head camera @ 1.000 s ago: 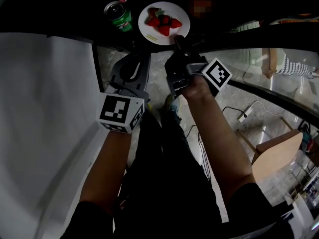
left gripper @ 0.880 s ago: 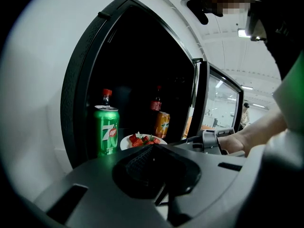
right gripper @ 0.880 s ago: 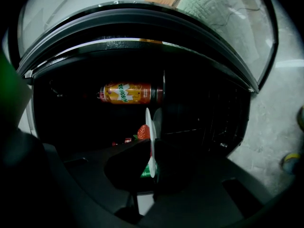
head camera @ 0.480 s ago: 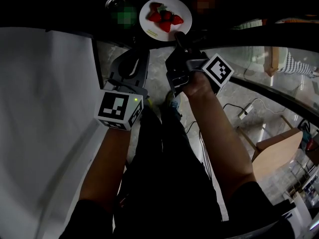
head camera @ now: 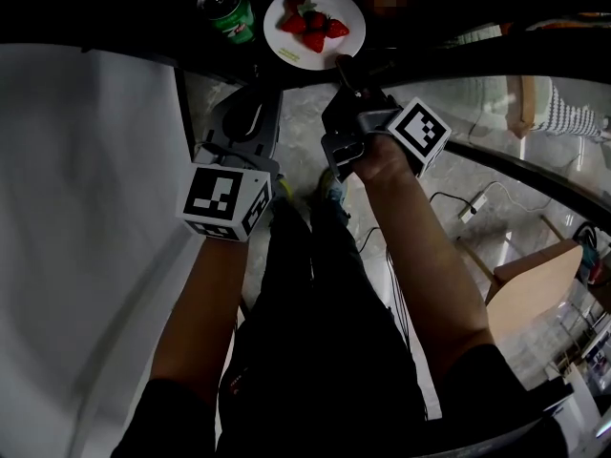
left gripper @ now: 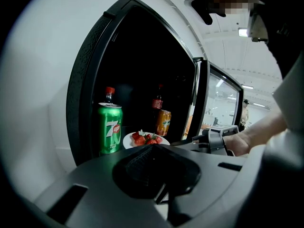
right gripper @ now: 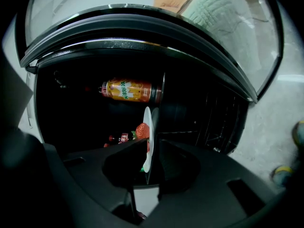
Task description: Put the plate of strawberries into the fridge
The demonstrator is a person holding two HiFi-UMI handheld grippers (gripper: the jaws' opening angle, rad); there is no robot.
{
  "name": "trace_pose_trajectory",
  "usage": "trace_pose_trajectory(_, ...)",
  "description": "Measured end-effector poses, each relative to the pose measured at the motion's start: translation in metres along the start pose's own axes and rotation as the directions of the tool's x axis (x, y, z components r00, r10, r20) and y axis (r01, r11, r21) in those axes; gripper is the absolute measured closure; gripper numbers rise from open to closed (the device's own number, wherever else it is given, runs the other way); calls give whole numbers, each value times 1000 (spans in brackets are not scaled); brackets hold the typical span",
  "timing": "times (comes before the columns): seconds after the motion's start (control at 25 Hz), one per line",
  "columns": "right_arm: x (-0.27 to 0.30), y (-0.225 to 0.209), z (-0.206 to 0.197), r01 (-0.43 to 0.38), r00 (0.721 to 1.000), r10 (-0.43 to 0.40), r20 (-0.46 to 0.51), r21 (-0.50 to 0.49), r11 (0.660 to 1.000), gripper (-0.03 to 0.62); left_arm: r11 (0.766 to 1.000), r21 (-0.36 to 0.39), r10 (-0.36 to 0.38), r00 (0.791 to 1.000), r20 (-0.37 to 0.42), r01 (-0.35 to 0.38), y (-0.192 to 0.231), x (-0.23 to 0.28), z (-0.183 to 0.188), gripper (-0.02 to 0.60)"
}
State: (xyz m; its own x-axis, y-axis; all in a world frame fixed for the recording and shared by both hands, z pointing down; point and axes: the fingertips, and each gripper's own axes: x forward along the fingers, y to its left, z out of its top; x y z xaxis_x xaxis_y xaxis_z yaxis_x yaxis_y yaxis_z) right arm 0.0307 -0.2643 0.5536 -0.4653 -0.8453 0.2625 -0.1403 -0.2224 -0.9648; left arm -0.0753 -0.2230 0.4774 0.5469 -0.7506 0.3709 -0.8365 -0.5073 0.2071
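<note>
A white fridge [left gripper: 52,80] stands open, its inside dark, with its glass door [head camera: 496,122] swung out to the person's right over a pale stone floor [head camera: 296,160]. Seen from the head view, two bare forearms reach forward above dark trousers, each hand holding a grey gripper. The left gripper [head camera: 260,103] hangs low outside the fridge opening, its jaws together on nothing, and it has barely moved in the last second. The right gripper [head camera: 342,65] reaches into the fridge with its jaws clamped on the near rim of the white plate [head camera: 301,55]; its own view shows the rim edge-on between them. The plate is already inside, apparently level with the shelf, near a green can [head camera: 227,12] on its left, and that spacing has held over the last second; only the view has slid a little forward. So the carry looks finished, and what likely remains is setting the plate's weight down fully, opening the right jaws and backing out. Whether the plate already rests on the shelf cannot be told. Behind it stand an orange can [left gripper: 163,122] and two red-capped bottles [left gripper: 109,94]. A few red strawberries [head camera: 312,25] sit bunched at the plate's centre.
</note>
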Motion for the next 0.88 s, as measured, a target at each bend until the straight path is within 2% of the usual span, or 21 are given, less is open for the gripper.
trace_pose_trajectory(0.12,-7,0,3,4,1000,-4,0,-44,999,534,1000,3,-6,1000,-2,6,-3,1,0,595)
trace_pose_trajectory(0.24,-15,2,8,22,1000,-23,-6,-165,986,534,1000,5,-14,1000,1,14,-8,2,0,595)
trace_pose_trajectory(0.36,-19,11,7,32,999,-45,-29,-357,933,536,1000,9,-20,1000,2,20,-11,4,1,595)
trace_pose_trajectory(0.48,-21,22,3,32,997,-64,-41,-543,839,536,1000,15,-22,1000,0,22,-11,5,1,595)
trace_pose_trajectory(0.6,-24,30,-1,22,996,-76,-49,-686,727,559,1000,16,-21,1000,-1,21,-11,8,0,595)
trace_pose_trajectory(0.8,-26,45,-13,-16,997,-54,-53,-852,523,589,1000,7,-12,1000,5,12,-11,10,-1,595)
trace_pose_trajectory(0.88,-27,49,-16,-20,998,-46,-46,-890,456,589,1000,5,-10,1000,4,10,-11,12,-3,595)
